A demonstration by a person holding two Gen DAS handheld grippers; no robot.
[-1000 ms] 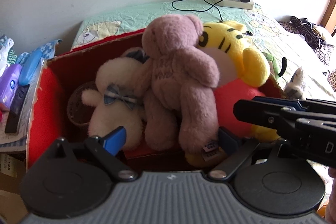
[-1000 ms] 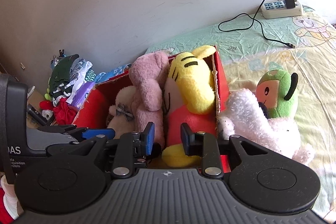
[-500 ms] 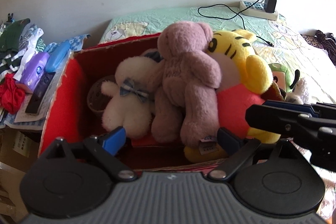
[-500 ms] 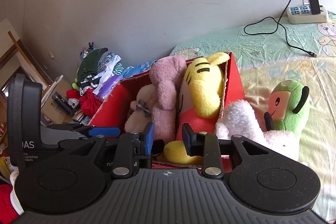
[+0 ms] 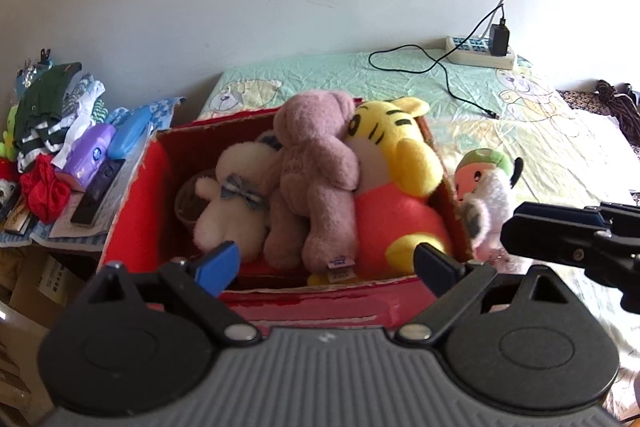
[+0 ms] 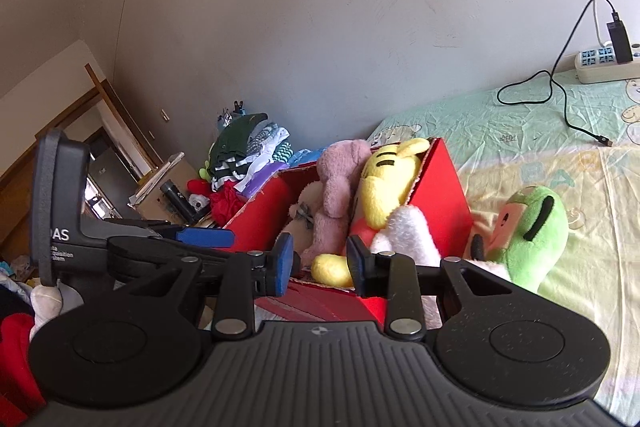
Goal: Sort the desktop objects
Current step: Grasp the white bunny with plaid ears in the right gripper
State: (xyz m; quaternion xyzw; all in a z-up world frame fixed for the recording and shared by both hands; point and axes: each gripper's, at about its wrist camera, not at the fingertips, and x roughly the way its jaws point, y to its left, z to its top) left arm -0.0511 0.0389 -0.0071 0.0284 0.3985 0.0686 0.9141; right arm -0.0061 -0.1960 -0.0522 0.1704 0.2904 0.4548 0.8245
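A red cardboard box (image 5: 132, 227) on the bed holds a yellow tiger plush (image 5: 400, 163), a pink teddy bear (image 5: 316, 163) and a cream bear (image 5: 236, 199); the white-bodied, green-hooded doll (image 6: 528, 227) lies outside, against the box's right wall. It is just ahead and right of my right gripper (image 6: 318, 263), the nearer one, jaws narrowly parted and empty. My left gripper (image 5: 328, 263) gapes wide, empty, and both have pulled back from the box since a second ago.

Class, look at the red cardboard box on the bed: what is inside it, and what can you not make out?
Inside the red box are a cream bear with a bow, a pink bear and a yellow tiger. A brown round object sits behind the cream bear, mostly covered. The box floor is hidden.
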